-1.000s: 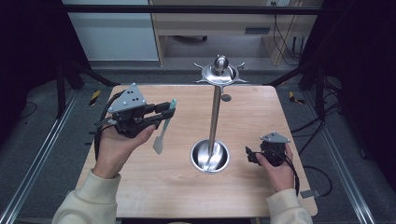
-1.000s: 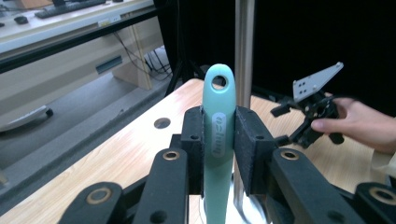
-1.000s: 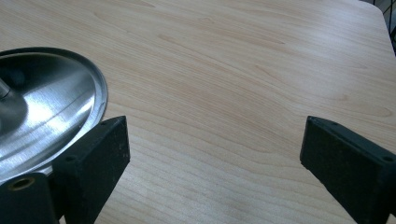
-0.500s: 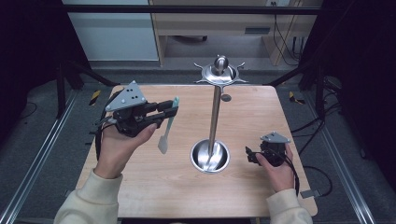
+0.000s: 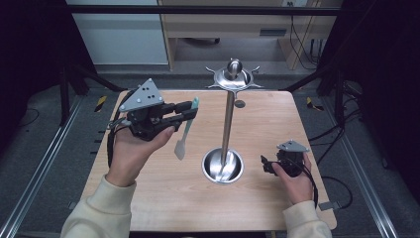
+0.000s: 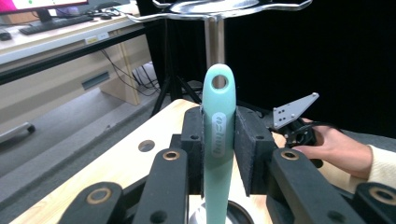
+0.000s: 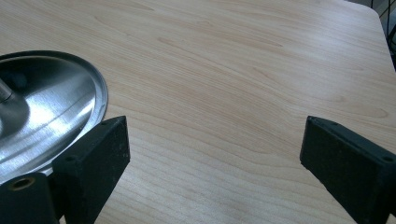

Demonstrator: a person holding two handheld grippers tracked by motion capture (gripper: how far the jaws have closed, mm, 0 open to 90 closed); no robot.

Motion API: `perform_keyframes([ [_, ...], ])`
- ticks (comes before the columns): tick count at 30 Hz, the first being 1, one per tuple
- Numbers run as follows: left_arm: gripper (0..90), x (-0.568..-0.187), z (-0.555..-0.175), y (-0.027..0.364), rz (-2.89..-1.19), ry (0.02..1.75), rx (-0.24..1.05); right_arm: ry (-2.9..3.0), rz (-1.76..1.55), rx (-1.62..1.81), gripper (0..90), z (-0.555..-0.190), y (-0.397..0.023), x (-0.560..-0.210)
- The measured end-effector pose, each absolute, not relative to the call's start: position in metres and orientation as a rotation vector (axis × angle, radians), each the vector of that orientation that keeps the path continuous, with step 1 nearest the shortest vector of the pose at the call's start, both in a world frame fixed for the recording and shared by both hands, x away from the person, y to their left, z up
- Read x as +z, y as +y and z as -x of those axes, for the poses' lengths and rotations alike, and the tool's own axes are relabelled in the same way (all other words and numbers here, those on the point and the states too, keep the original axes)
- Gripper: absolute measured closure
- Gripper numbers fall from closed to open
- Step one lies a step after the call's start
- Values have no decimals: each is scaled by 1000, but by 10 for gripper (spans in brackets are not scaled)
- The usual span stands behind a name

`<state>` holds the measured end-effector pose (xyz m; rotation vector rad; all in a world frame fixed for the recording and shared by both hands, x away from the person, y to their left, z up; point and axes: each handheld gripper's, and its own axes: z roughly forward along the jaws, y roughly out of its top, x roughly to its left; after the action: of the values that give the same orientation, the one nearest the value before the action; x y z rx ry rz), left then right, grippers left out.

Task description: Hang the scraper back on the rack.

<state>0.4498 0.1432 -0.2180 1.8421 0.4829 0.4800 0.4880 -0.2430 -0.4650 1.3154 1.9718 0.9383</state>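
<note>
My left gripper point(image 5: 190, 110) is raised over the left half of the wooden table point(image 5: 163, 198) and shut on a mint-green spatula point(image 5: 181, 147). It grips near the handle's top, and the blade hangs down and slightly left. In the left gripper view the handle point(image 6: 218, 130), with a hanging hole at its end, stands upright between the pads of my left gripper point(image 6: 219, 142). A steel stand point(image 5: 228, 124) with a dish base point(image 5: 223, 167) and a hooked top ring point(image 5: 234, 77) rises just to the right. My right gripper point(image 5: 266, 165) rests low beside the base, and the right gripper view shows my right gripper point(image 7: 215, 149) open on nothing.
The stand's dish base point(image 7: 42, 116) lies just left of my right gripper's jaws. Beyond the table stand a desk point(image 5: 233, 29) and dark frame rails point(image 5: 39, 168). My other hand and its gripper point(image 6: 299, 126) appear behind the spatula handle.
The left gripper and the spatula have drifted slightly right, towards the stand. The right hand has stayed put.
</note>
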Motion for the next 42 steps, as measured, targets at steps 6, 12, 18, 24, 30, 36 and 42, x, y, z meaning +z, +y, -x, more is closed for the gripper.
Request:
perform_keyframes([
  [6,744,-216,-451,137,-1840,477,471,1971,-1310,938,87,-488,-243,-465],
  [12,744,-212,-450,135,-1827,475,476,1970,-1316,942,87,-488,-243,-465],
  [18,744,-205,-452,134,-1804,484,478,1970,-1316,941,87,-488,-244,-464],
  [24,744,-200,-454,132,-1795,488,477,1970,-1316,943,87,-488,-243,-464],
  [30,744,-196,-457,131,-1787,497,479,1966,-1323,942,86,-488,-245,-464],
  [36,743,-196,-459,129,-1809,506,489,1972,-1314,941,87,-488,-244,-464],
  [42,743,-197,-462,123,-1825,504,485,1971,-1313,939,87,-488,-244,-464],
])
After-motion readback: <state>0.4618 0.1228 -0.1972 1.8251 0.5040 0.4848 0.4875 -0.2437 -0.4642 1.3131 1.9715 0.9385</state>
